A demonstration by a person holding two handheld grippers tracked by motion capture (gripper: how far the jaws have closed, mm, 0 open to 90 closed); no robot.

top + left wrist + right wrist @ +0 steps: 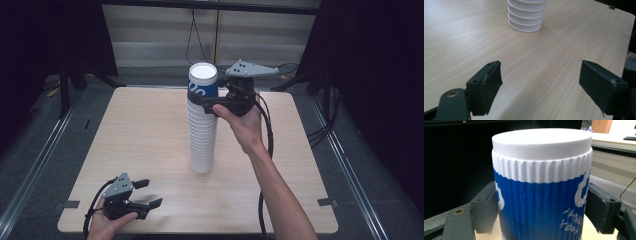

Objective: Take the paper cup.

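At the table's (150,135) middle stands a tall stack of cups (202,140); the right gripper (202,102) clamps its blue top cup (202,85), likely the picking step. Next, lift straight up. The left gripper (147,193) gapes idle.

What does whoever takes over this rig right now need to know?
Right gripper: jaws closed on the top blue-and-white ribbed paper cup, gripping its blue wall on both sides.
Left gripper: jaws open, holding nothing, low over the near-left part of the light wooden table.
Things: tall stack of white ribbed paper cups stands upright mid-table; the blue cup sits upside down on top.
Done: top cup grasped.
Left: probably lift it off; the stack is tall and unsupported, so pull straight up.
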